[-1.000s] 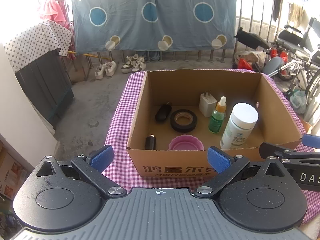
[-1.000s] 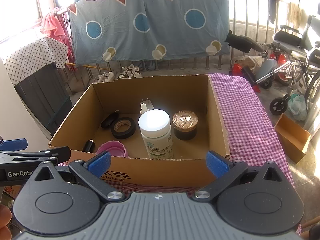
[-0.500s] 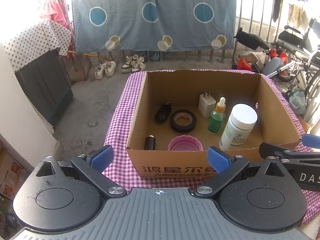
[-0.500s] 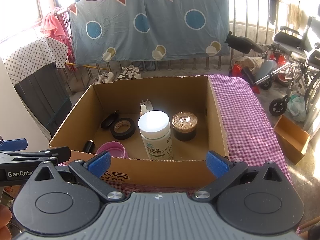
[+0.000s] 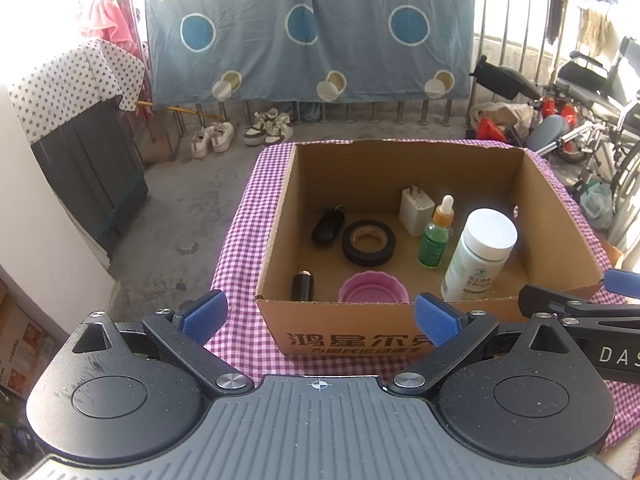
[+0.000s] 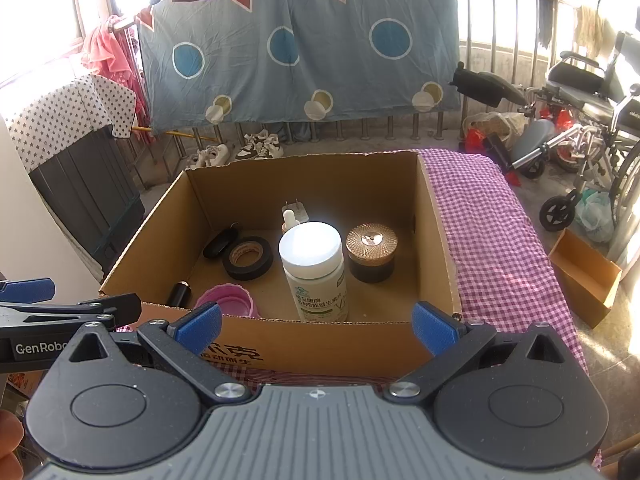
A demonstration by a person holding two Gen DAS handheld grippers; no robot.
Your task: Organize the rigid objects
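Blue pads tip both grippers, and each one is spread wide with nothing between its fingers. Held low and level at the near edge of the surface, the left gripper (image 5: 318, 316) points at the front wall of the cardboard box (image 5: 352, 344), while the right gripper (image 6: 316, 326) sits just beside it at the same height, aimed at the same wall from further right. Each shows at the edge of the other's view. Part of a hand (image 6: 10, 448) appears at the bottom left corner of the right wrist view.

On the box floor, a white bottle (image 6: 316, 272) stands upright near the front wall, with a pink lid (image 5: 374, 288) lying to its left and a small black cylinder (image 5: 303, 285) further left. Behind these lie a roll of black tape (image 5: 369, 242) and a black oval object (image 5: 328, 227). A green dropper bottle (image 5: 436, 236) stands just in front of a white charger plug (image 5: 416, 210), both behind the white bottle. A dark jar with a gold lid (image 6: 371, 252) stands to the right of the white bottle, hidden from the left wrist view.

The box rests on a surface covered by a purple checked cloth (image 6: 492, 240). Beyond it is a sunlit concrete balcony: a blue sheet with circles (image 5: 312, 32) hangs over a metal railing, pairs of sneakers (image 5: 240, 134) sit on the floor beneath it, and a wheelchair (image 6: 588, 120) stands at the right.
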